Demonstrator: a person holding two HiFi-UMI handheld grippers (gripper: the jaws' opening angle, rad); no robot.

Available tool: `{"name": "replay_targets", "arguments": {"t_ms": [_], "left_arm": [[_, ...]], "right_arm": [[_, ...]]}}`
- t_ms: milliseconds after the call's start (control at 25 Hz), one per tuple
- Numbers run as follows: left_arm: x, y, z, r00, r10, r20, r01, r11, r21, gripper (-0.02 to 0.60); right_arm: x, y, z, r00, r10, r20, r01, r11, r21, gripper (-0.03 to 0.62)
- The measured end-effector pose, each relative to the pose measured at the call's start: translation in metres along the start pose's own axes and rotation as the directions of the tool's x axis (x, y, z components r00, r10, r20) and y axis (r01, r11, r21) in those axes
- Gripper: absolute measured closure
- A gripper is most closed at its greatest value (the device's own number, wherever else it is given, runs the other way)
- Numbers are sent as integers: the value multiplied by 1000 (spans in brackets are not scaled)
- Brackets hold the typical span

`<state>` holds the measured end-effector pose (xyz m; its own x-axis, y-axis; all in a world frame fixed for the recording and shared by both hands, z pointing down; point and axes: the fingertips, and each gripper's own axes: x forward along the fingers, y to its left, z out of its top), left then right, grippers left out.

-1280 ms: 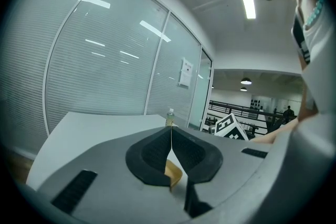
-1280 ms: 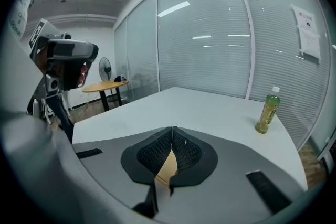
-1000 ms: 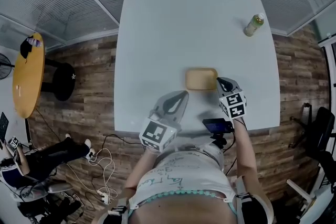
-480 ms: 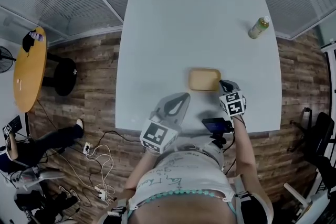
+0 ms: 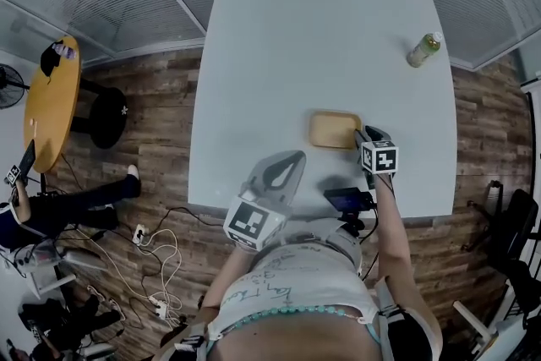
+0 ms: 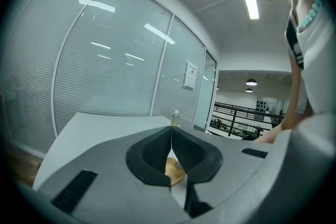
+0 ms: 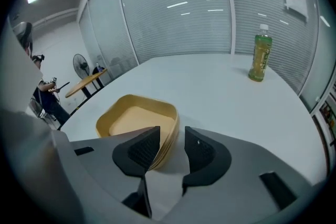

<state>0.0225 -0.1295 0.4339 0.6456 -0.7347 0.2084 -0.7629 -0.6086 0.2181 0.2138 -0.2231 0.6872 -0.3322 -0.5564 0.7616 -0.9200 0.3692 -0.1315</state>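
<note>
Jaws on your right hand-held gripper [image 7: 171, 136] now parted, straddling tray [image 7: 137, 115] rim at 3 o'clock; left hand-held gripper [image 6: 170, 134] closed, empty.

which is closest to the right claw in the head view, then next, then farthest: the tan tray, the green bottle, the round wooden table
1. tan tray: right at the right claw, its near rim between the open jaws.
2. green bottle: farther back, near the far right corner of the white table.
3. round wooden table: far off to the left, across the wooden floor.
</note>
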Motion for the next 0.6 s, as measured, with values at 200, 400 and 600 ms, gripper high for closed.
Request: {"name": "replay_targets", "arguments": {"t_ms": [200, 400, 600], "left_arm": [[-10, 6, 6, 999, 27, 25, -27, 999, -17, 581], [-20, 11, 8, 998, 48, 40, -47, 999, -20, 581], [-24, 10, 8, 998, 56, 39, -56, 998, -18, 581]], "right_arm": [[13, 2, -5, 999, 5, -52, 0, 995, 98, 484], [19, 3, -6, 997, -29, -67, 38, 991, 127, 570], [20, 4, -5, 994, -59, -89, 68, 993, 93, 574]]}}
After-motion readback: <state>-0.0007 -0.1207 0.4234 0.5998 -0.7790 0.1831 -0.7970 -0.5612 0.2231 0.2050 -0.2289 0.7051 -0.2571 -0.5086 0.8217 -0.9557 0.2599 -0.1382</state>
